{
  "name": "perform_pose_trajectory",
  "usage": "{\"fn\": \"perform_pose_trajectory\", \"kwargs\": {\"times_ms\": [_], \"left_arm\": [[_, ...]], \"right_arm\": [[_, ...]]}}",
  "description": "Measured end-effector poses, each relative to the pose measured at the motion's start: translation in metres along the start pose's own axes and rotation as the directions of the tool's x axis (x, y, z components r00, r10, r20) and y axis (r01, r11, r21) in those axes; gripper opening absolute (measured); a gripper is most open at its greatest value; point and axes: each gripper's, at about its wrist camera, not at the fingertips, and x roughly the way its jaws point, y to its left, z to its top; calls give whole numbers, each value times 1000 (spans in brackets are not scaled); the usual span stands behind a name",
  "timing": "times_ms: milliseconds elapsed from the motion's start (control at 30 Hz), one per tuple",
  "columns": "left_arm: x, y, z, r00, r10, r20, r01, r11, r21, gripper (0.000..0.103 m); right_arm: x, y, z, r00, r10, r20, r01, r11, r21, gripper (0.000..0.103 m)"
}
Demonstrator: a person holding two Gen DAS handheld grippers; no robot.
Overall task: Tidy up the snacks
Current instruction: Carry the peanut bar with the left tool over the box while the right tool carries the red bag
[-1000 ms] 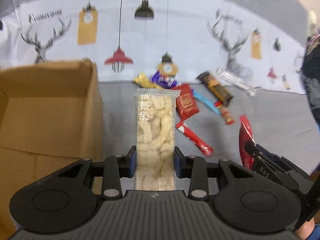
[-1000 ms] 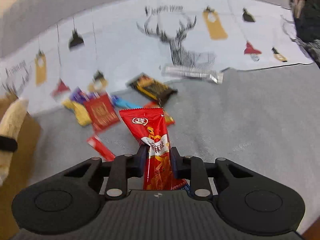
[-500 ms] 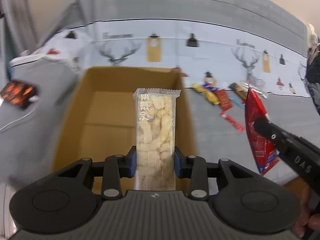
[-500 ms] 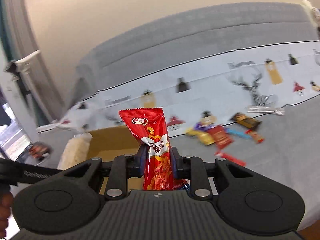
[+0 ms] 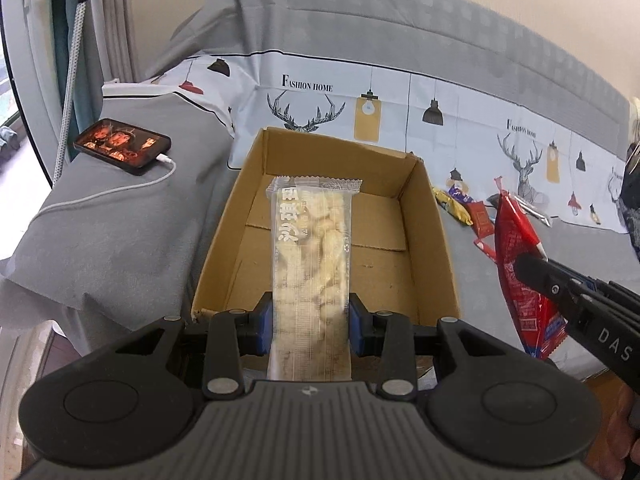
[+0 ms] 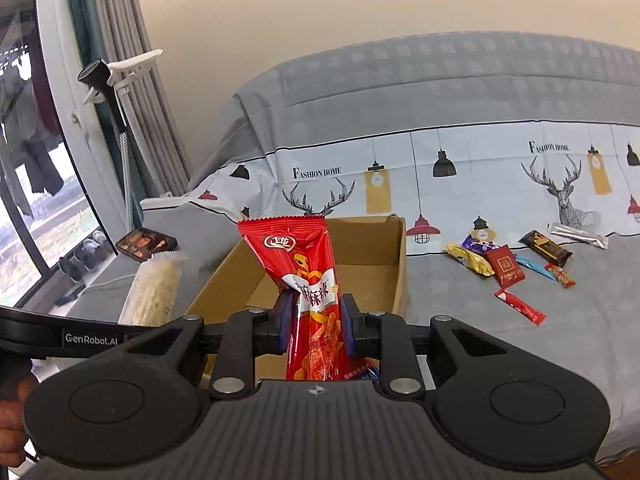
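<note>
In the left wrist view, a pale snack pack (image 5: 311, 264) is clamped by the left gripper (image 5: 311, 322) above the empty cardboard box (image 5: 434, 240); nothing is placed yet.

In the right wrist view, a red snack bag (image 6: 310, 292) is pinched by the right gripper (image 6: 316, 326) at the box's near edge, and several loose snacks (image 6: 506, 266) are left on the bed.

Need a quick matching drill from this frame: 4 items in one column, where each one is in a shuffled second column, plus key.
Items
1. pale snack pack
2. red snack pack
3. cardboard box
4. phone

Places
A. on the grey bed cover, left of the box, cable plugged in
B. clamped in the right gripper
C. open on the bed, no snacks visible on its floor
D. clamped in the left gripper, held over the box

Pairs: 1-D, 2-B, 3-C, 4-A
</note>
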Motion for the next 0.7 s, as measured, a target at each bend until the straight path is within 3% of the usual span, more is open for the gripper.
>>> {"fn": "perform_pose_trajectory", "kwargs": {"times_ms": [700], "left_arm": [[1,6,0,1000,-4,13,4,1000,-12,40]], "right_arm": [[4,10,1,1000,-12,-18,12,999,-33,26]]}}
